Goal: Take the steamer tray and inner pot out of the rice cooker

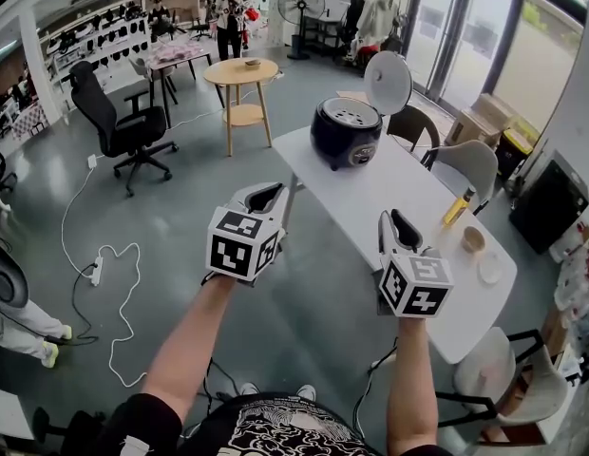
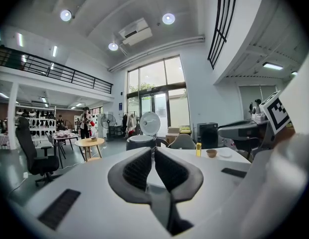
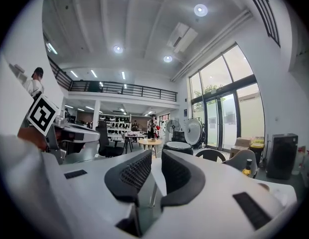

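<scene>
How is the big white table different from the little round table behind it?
The white table is long and white; the round table is a wood-coloured circle. The white table bears the open rice cooker, a yellow bottle and a small bowl; the round table bears only one small dish. The round table has a lower shelf; none shows under the white table. Both stand on the grey floor.

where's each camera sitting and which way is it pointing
Head view: on the person's head, looking down at white rectangular table and black round rice cooker; forearms, left tool, right tool show.
Left gripper view: on left tool, looking along its shut jaws at the cooker.
Right gripper view: on right tool, likewise; jaws slightly apart.
Shared: all see the cooker.
</scene>
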A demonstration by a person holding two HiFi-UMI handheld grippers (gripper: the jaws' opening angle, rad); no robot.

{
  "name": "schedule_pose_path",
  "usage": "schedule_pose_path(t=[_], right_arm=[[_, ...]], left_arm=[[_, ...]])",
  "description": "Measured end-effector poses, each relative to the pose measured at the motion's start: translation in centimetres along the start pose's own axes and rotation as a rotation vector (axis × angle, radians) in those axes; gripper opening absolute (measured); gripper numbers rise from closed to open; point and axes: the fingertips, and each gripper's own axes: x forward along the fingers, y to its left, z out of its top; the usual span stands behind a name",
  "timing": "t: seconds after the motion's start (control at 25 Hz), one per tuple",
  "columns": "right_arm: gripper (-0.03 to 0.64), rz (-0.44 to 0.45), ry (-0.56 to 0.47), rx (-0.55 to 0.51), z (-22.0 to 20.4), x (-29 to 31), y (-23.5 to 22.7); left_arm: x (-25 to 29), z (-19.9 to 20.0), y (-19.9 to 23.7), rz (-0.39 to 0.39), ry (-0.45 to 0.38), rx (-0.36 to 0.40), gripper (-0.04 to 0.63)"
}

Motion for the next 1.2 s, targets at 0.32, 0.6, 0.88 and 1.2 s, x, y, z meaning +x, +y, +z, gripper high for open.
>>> schedule_pose_path(t=[0.32,0.6,0.88,1.2], right_arm=[[0.106,0.001,0.008,-0.001,-0.5,0.0,-0.3],[0.167,0.004,0.012,0.004,-0.8,0.1,-0.5],[0.247,0.010,0.013,0.010,-0.8,0.4,-1.5],[0.333,0.021,0.005,0.024,-0.9,0.9,-3.6]], left_arm=[[0.3,-0.4,-0.1,0.011,0.005,0.009,0.111],[0.5,-1.1,0.0,0.021,0.014,-0.010,0.216],[1.1,-1.0,-0.1,0.041,0.012,-0.002,0.277],[2.7,-0.6,-1.3,0.035,0.012,-0.010,0.345]])
